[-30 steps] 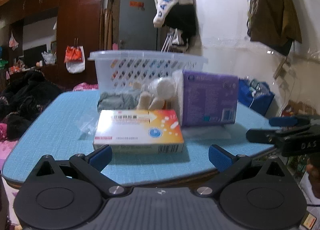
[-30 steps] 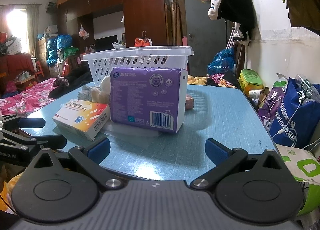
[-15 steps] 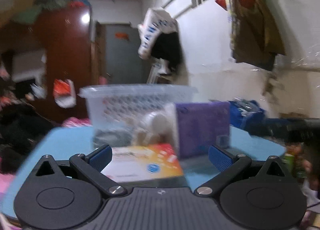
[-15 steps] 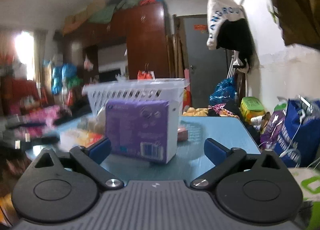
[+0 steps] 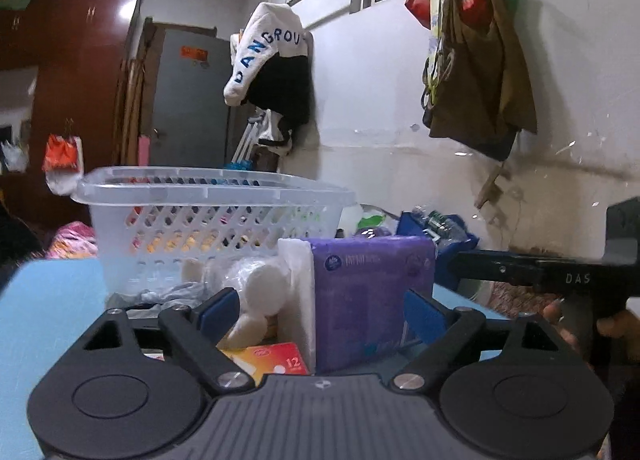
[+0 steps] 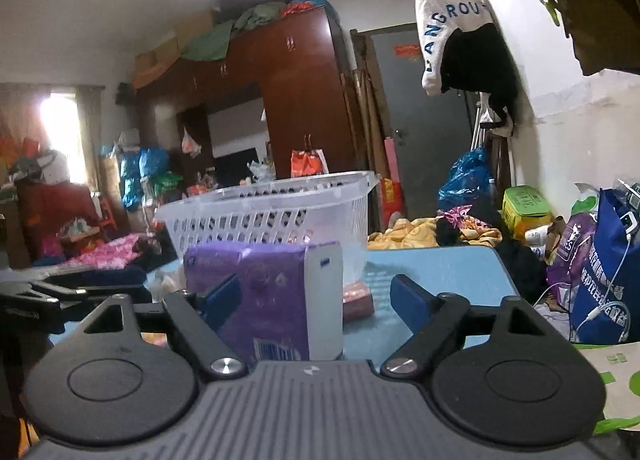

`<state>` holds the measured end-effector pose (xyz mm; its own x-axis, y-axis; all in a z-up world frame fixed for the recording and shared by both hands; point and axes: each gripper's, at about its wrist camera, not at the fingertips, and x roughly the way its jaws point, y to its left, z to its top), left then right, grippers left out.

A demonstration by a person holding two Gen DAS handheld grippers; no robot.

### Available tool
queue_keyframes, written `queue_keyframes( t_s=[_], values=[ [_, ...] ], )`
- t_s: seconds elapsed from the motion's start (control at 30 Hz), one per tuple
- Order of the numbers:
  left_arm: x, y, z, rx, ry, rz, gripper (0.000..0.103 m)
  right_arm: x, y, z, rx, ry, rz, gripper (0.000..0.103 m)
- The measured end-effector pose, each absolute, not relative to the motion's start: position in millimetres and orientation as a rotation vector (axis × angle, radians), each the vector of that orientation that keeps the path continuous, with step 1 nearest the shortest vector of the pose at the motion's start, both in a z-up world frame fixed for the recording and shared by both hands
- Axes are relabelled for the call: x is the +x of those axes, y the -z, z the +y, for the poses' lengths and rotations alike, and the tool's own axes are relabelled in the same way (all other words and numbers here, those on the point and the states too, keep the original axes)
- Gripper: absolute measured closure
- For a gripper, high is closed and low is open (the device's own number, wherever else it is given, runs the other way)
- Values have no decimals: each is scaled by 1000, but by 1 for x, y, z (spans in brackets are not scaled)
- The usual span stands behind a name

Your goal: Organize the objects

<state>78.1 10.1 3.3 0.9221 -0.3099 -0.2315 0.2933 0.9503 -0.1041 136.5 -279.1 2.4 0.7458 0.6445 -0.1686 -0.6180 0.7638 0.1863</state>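
A purple tissue pack (image 5: 372, 292) stands upright on the blue table (image 5: 48, 300), in front of a white perforated basket (image 5: 216, 227). My left gripper (image 5: 322, 314) is low and close before the pack. Its jaws are closing, and its pads touch nothing. Left of the pack lie a white bagged bundle (image 5: 256, 284) and an orange medicine box (image 5: 272, 358), mostly hidden by the gripper body. My right gripper (image 6: 316, 302) is also closing, with the pack (image 6: 272, 292) partly between its jaws and not pressed. A small red box (image 6: 358, 298) lies behind the pack, beside the basket (image 6: 280, 215).
A finger of my right gripper (image 5: 500, 270) reaches in from the right, with a hand behind it. The left gripper's fingers (image 6: 60, 292) show at the left. Bags (image 6: 600, 268) crowd the floor right of the table (image 6: 440, 272). Clothes (image 5: 272, 59) hang on the wall.
Both views have tilted upward and come closer to the purple pack. Both pairs of jaws stand narrower than before. The orange box has dropped low behind the left gripper's body.
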Motion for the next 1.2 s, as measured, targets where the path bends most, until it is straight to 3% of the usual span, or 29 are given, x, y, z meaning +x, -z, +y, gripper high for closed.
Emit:
queue_keyframes(
  t_s=[0.03, 0.27, 0.47, 0.6, 0.87, 1.13, 1.2],
  values=[
    [79, -4, 10, -70, 311, 244, 11, 136, -2, -280, 121, -701, 232, 9],
    [95, -5, -3, -27, 343, 266, 12, 142, 3, -275, 58, -739, 250, 11],
    [112, -2, -5, -24, 362, 295, 27, 148, 7, -274, 34, -794, 271, 23],
    [120, 2, -3, -31, 378, 328, 45, 148, 10, -271, 4, -824, 291, 35],
    [121, 4, 6, -26, 414, 327, 49, 145, 8, -274, -28, -863, 300, 42],
    [124, 5, 9, -20, 441, 340, 51, 155, 9, -273, -30, -919, 324, 43],
    [123, 6, 9, -8, 443, 337, 51, 156, 8, -273, -26, -945, 329, 50]
  ],
)
